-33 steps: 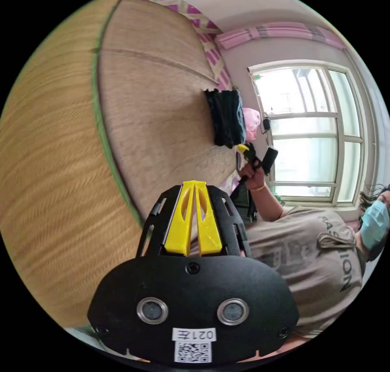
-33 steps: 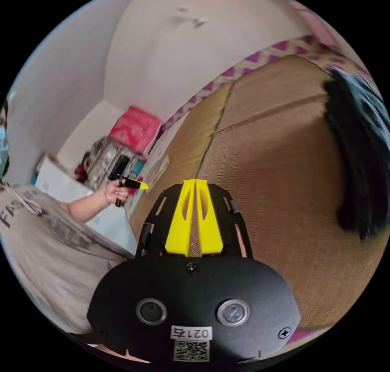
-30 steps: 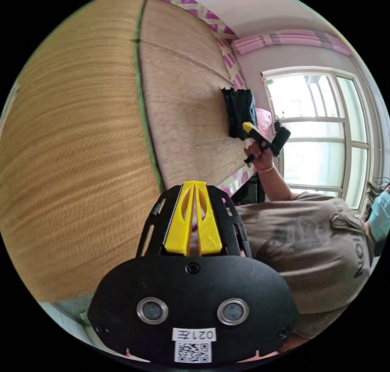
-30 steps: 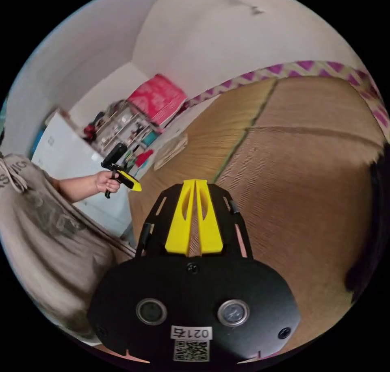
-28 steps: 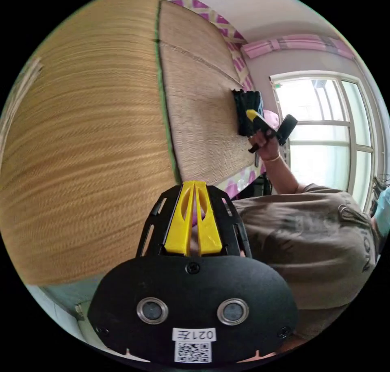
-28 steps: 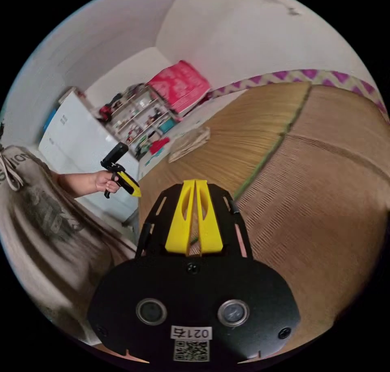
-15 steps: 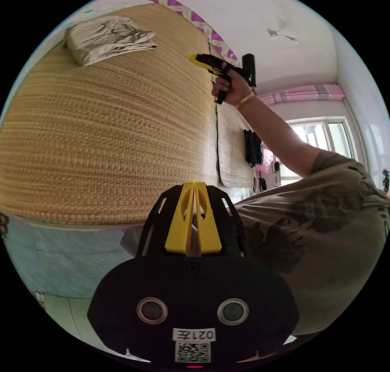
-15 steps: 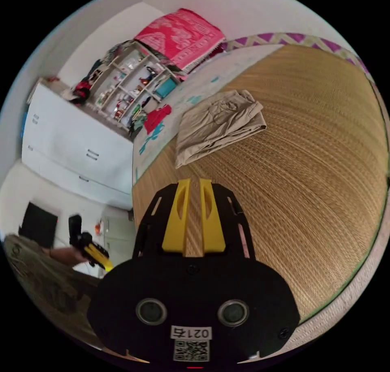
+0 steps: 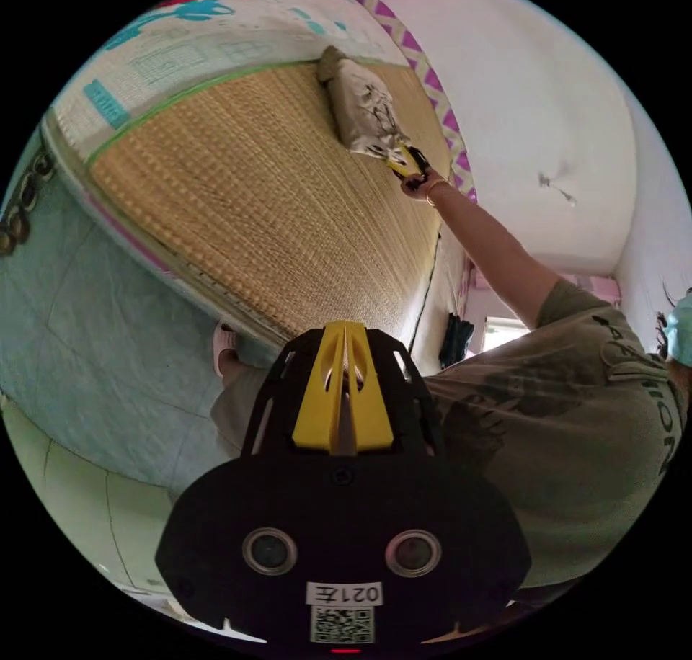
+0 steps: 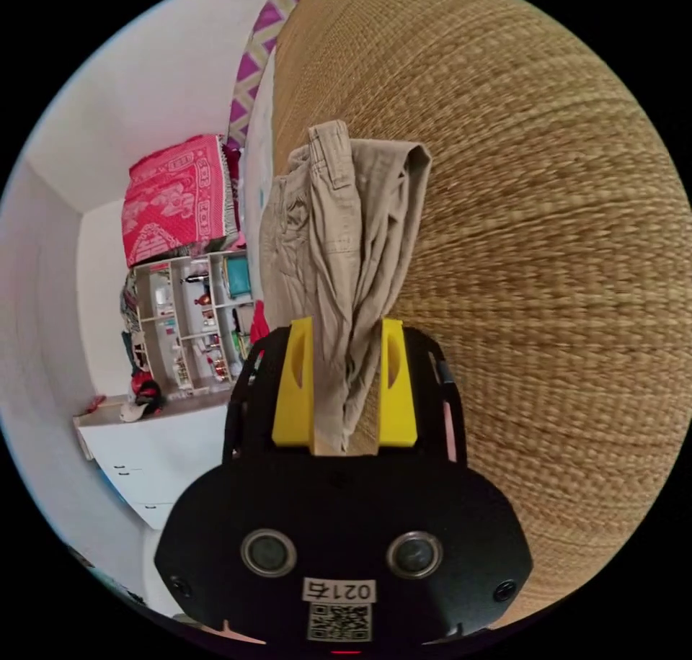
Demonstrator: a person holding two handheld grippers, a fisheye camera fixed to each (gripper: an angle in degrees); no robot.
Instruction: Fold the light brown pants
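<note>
Two claws: right claw (image 10: 347, 390) w/ jaws spread around the pants (image 10: 339, 242), bunched cloth between, grip not confirmed; pants at 12 o'clock on the mat (image 10: 548, 256). Left claw (image 9: 344, 393) clenched, empty. Soft, floppy fabric; best grabbed at waistband.

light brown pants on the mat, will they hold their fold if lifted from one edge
Probably not. The light brown pants look soft and creased, bunching between the right tool jaws, so loose layers would likely droop. They seem light, and the woven mat looks textured enough to drag at them.
</note>
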